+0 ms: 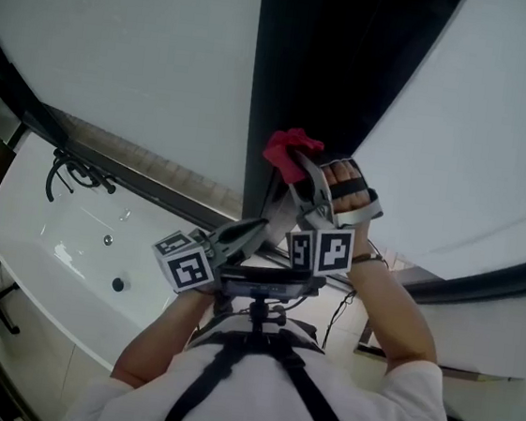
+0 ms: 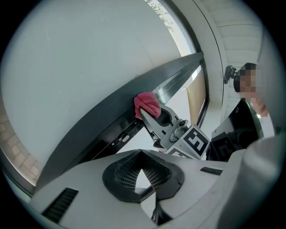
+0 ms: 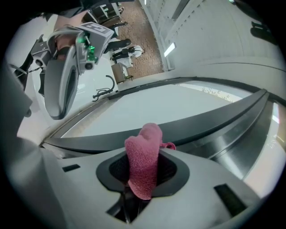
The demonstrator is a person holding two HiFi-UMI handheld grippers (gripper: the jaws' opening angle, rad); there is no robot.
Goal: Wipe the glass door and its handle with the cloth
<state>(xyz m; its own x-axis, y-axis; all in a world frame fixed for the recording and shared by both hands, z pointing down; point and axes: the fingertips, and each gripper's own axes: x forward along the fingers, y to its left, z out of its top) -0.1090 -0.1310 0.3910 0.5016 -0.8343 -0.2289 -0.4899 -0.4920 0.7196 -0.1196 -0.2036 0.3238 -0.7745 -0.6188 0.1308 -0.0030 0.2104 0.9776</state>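
Right gripper (image 3: 143, 175) is clamped on the pink cloth (image 3: 144, 154). The fabric stands up in a rumpled wad between the two jaws, and a short tail hangs down into the dark recess behind them. In the left gripper view the wad sits against the edge of the dark frame (image 2: 100, 118) of the glass door (image 2: 80, 62), with the frosted pane spreading away on one side of it. The head view shows the same contact. The cloth is bunched at the tip of the raised right gripper and meets the dark upright band between two pale panes. The person's right hand (image 1: 346, 188) is wrapped round the grip just behind it. Left gripper (image 2: 142, 166) holds nothing. Its ribbed pads come together at the tips, with only a small wedge of light showing below them. It hangs just below and beside the right one, its jaws pointing up toward the same frame, near the cloth but apart from it. A small metal latch plate (image 2: 117, 139) is set into the frame below the cloth. Off to the left in the head view lies a white bathtub (image 1: 60, 248), with a dark tap (image 1: 67, 173) at its rim.
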